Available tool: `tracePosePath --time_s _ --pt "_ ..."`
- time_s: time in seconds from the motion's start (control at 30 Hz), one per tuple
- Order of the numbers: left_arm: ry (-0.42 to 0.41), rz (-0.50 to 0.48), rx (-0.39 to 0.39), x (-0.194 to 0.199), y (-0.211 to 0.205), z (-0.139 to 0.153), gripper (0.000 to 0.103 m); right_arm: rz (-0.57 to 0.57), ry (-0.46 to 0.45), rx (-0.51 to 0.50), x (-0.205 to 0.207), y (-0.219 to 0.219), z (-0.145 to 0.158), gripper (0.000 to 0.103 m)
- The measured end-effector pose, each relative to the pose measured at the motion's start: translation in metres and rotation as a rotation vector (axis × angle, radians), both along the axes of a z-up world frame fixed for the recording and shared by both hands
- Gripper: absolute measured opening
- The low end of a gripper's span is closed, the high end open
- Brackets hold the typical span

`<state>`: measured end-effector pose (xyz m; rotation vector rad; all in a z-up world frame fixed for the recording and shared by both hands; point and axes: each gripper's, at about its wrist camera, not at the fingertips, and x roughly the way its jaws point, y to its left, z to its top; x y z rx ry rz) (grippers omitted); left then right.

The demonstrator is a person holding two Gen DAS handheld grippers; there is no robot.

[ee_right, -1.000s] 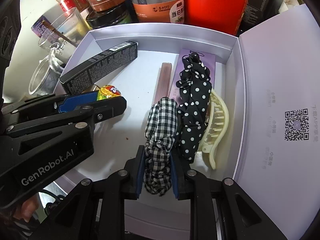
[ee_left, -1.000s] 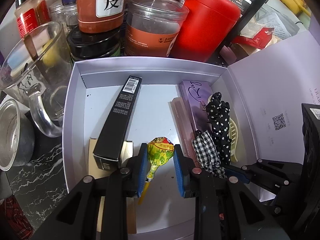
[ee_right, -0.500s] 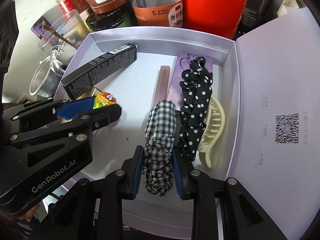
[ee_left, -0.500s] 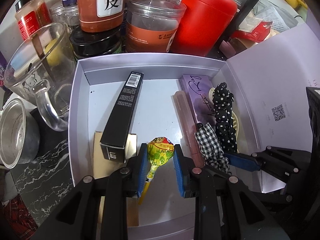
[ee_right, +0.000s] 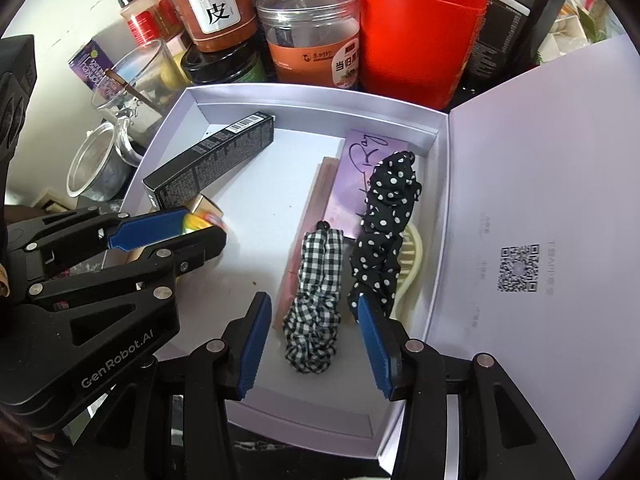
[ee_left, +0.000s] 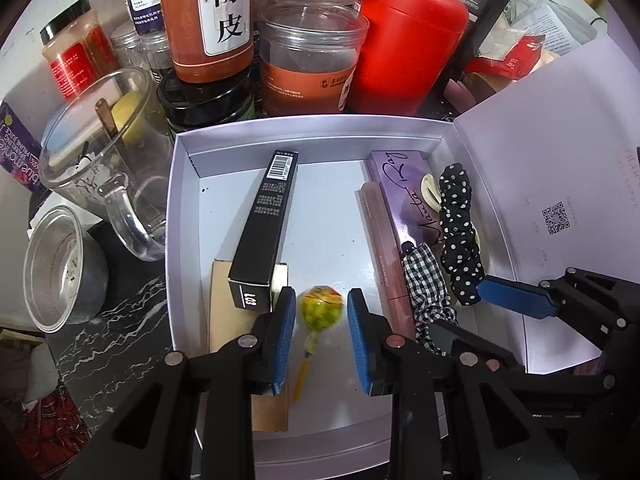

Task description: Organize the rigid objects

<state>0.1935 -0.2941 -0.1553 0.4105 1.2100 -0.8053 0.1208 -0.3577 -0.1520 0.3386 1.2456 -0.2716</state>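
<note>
An open white box [ee_left: 176, 240] holds a black carton [ee_left: 268, 224], a purple box [ee_left: 400, 192], a pink tube [ee_left: 380, 240] and two scrunchies. My left gripper [ee_left: 320, 304] hovers over the box's near end. A yellow-green lollipop [ee_left: 322, 308] sits blurred between its blue pads, with a sliver of gap on each side. The jaws of my right gripper [ee_right: 313, 302] are opening. The checked scrunchie [ee_right: 316, 288] lies loose on the box floor between them, touched by neither pad. A polka-dot scrunchie [ee_right: 384, 220] rests beside it on a cream hair claw [ee_right: 412, 268].
Jars, bottles and a red canister [ee_left: 404, 40] crowd the box's far side. A glass mug [ee_left: 100, 152] and a metal cup [ee_left: 60, 268] stand to its left. The box's lid [ee_left: 560, 160] lies open on the right.
My right gripper's pads have parted from the checked scrunchie and the gripper has lifted a little. The lollipop between the left pads now looks smaller, lower and blurred.
</note>
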Motion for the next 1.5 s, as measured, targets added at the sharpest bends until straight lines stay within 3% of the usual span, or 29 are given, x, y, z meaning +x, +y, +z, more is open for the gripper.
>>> tracePosePath --time_s 0.43,0.87,0.9,0.93,0.97,1.03,1.23,1.5 --pt "-0.044 0.049 0.013 -0.001 0.012 0.028 0.027 0.009 -0.006 -0.026 -0.014 0.002 0.02 0.05" --pt "-0.14 0.118 -0.009 -0.003 0.033 0.078 0.028 0.03 -0.071 -0.068 -0.018 0.015 0.066 0.05" --pt "-0.147 0.123 -0.013 -0.004 0.036 0.083 0.03 0.03 -0.078 -0.071 -0.018 0.016 0.069 0.05" --pt "-0.153 0.124 -0.016 -0.006 0.038 0.088 0.045 0.03 -0.086 -0.074 -0.02 0.016 0.074 0.05" --pt "-0.162 0.127 -0.022 -0.006 0.04 0.093 0.069 0.031 -0.097 -0.079 -0.021 0.017 0.08 0.05" --pt "-0.191 0.14 -0.048 -0.009 0.046 0.105 0.087 0.032 -0.114 -0.084 -0.024 0.02 0.09 0.052" --pt "-0.252 0.172 -0.073 -0.019 0.063 0.139 0.088 0.036 -0.155 -0.103 -0.033 0.026 0.113 0.055" --pt "-0.299 0.195 -0.095 -0.036 0.084 0.174 0.089 0.051 -0.228 -0.142 -0.048 0.042 0.145 0.072"
